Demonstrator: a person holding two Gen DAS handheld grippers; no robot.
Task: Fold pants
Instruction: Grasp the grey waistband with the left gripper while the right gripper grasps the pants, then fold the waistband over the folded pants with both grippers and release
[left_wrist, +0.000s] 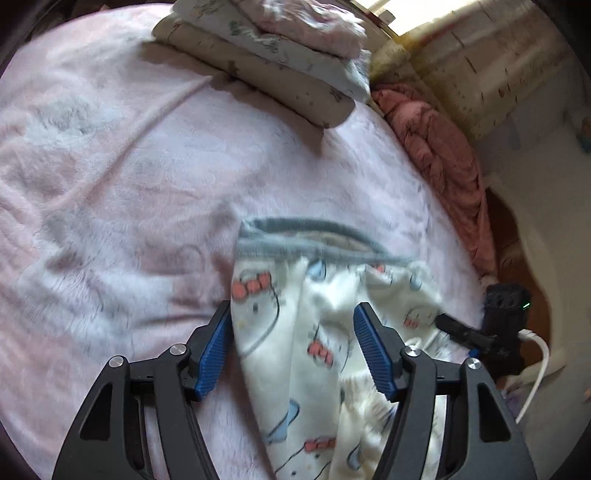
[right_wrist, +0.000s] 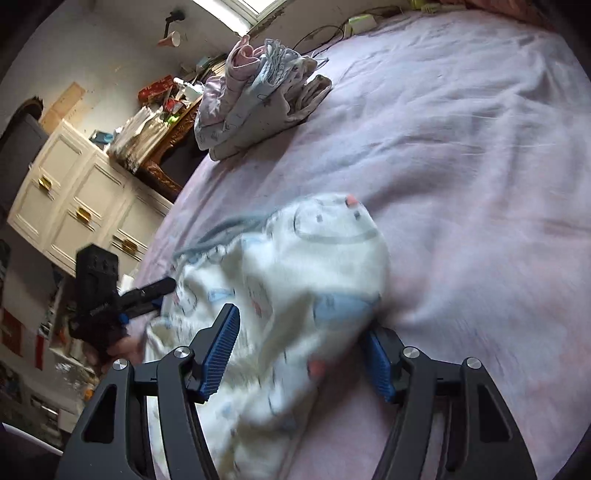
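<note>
Nearest the lens in the left wrist view, the left claw (left_wrist: 293, 341), black-armed with ribbed blue pads, stands wide over the white fleece pants printed with red bows and blue shapes (left_wrist: 295, 354). The cloth runs up between its jaws, but neither pad presses on it. The pants lie crumpled on the pink plush blanket covering the bed (left_wrist: 122, 177), with their grey waistband (left_wrist: 310, 236) at the far end of the garment. In the right wrist view the right claw (right_wrist: 303, 352) is also wide, its jaws spread either side of a bunched, blurred heap of the same pants; the cloth drapes over the right-hand pad, and no grip shows.

Beyond the pants, farther up the blanket, sits a stack of folded pale printed clothes (left_wrist: 266, 51). To the right of the pants, at the bed's edge, a crumpled salmon-pink quilt (left_wrist: 443, 162) lies bunched. In the right wrist view, left of the pants and off the bed, stand white panelled cabinets with brass handles (right_wrist: 81, 199).
</note>
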